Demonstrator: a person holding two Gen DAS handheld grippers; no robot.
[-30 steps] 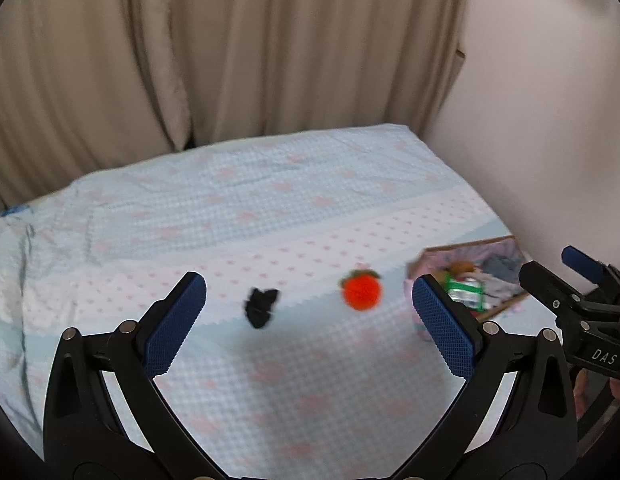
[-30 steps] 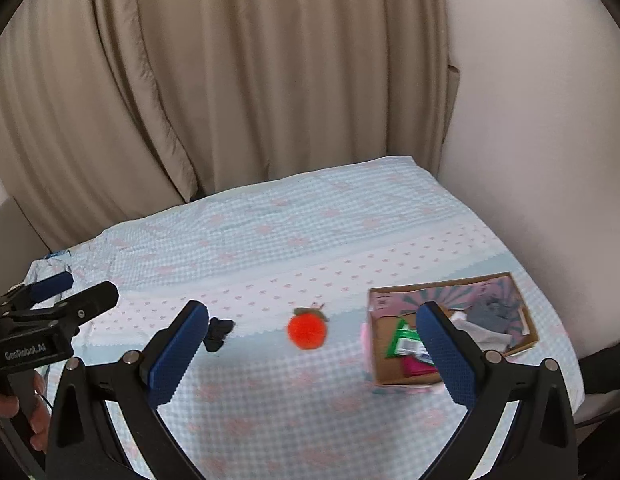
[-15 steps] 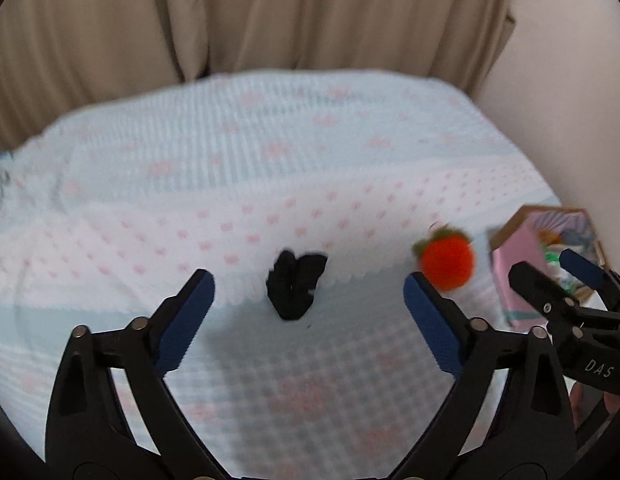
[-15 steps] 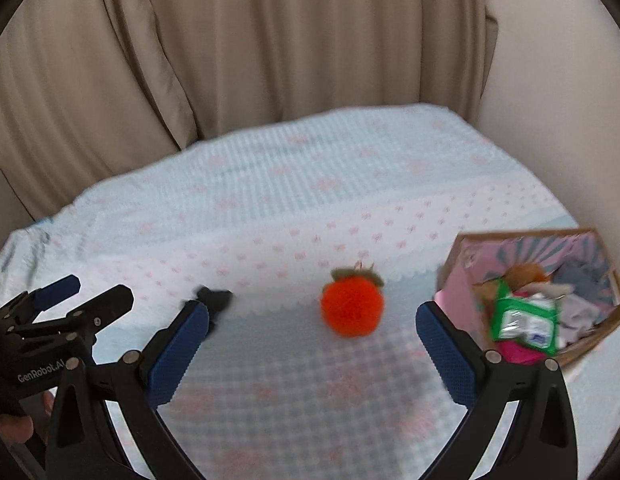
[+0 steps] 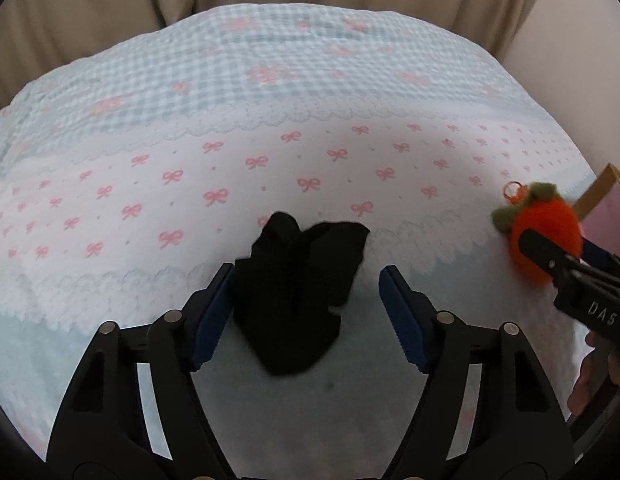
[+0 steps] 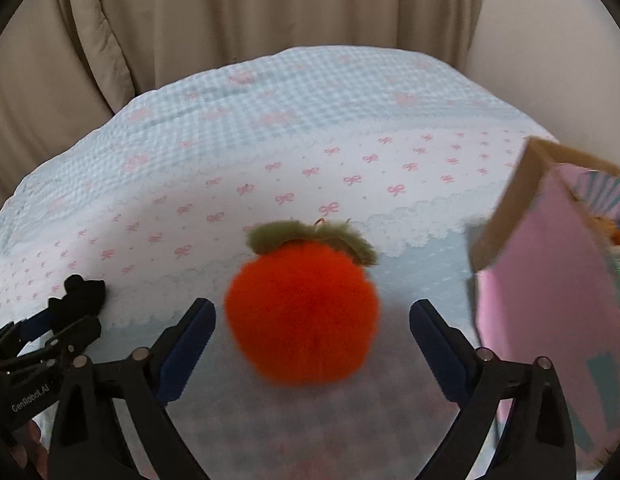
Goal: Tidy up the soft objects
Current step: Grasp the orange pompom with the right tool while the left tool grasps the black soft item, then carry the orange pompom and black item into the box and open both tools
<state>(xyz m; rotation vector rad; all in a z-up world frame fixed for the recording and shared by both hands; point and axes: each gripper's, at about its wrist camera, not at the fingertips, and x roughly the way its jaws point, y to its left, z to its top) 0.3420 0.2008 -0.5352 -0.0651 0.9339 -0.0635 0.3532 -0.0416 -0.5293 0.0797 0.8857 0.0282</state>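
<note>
On a bow-patterned bedspread (image 5: 310, 128), we hold our left gripper (image 5: 306, 316) with its blue pads spread apart around a crumpled black cloth (image 5: 298, 292) at lower centre of the left wrist view. In the right wrist view, our right gripper (image 6: 312, 344) stands equally wide around a fuzzy orange plush fruit (image 6: 302, 312) at centre frame. A pink cardboard box (image 6: 550, 300) fills the right edge, beige curtains (image 6: 230, 12) across the top.

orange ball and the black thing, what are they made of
Orange ball: looks like fluffy plush or faux fur, matte, with fuzzy edges and a felt-like green leaf cap. Black thing: seems to be thin knit fabric, maybe a sock; matte, limp, crumpled into soft folds.
</note>
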